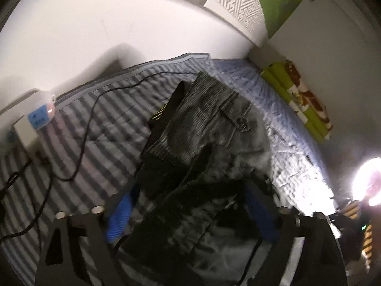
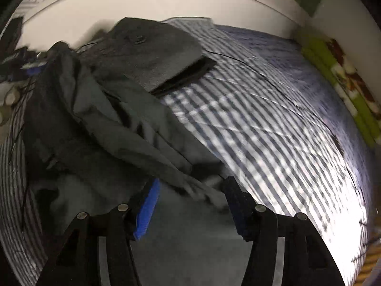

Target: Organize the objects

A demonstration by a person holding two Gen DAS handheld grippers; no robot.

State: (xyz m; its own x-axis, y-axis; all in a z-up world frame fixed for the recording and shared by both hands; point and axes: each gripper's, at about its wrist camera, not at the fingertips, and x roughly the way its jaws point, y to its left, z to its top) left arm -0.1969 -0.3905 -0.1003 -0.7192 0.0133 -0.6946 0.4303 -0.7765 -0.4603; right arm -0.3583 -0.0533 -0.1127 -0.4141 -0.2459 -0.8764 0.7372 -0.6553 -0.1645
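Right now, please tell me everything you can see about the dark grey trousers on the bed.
The dark grey trousers look like ribbed corduroy, faded in patches, with a belt loop at the waistband. They lie crumpled and loosely folded on the striped bedcover, over a black garment. A thin black cable runs beside them. The left gripper has its blue pads on either side of the cloth; whether they press on it is unclear.
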